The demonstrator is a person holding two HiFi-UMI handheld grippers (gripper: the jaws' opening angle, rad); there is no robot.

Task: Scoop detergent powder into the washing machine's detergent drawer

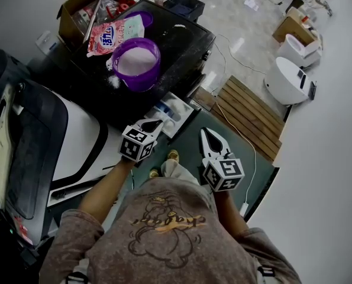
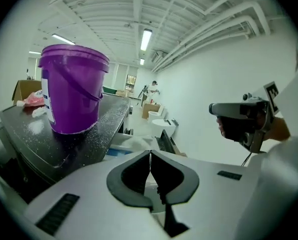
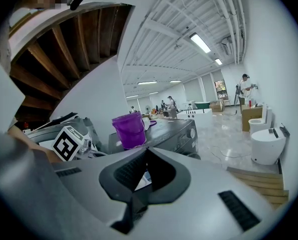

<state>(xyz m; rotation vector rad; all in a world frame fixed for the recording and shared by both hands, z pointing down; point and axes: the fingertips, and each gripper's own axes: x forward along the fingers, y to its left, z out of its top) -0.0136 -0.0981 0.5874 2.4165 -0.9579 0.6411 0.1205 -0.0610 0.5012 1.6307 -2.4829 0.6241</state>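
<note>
Detergent bag [image 1: 113, 33]: flat on the black washing machine [image 1: 184, 37], behind the bucket.
Purple bucket [image 1: 136, 64]: open, white powder inside (some spilled beside it).
Left gripper [image 1: 153, 125]: jaws pressed together, empty, just beside the drawer.
Detergent drawer [image 1: 171, 114]: pulled out.
Right gripper [image 1: 210, 138]: jaws together, nothing held.

My black-padded white left gripper [image 1: 155, 123] and the matching right gripper [image 1: 208, 134] each carry a cube of black-and-white square markers [image 1: 138, 144]. I wear a grey-brown short-sleeved shirt [image 1: 164, 229] with a cartoon bear print.
</note>
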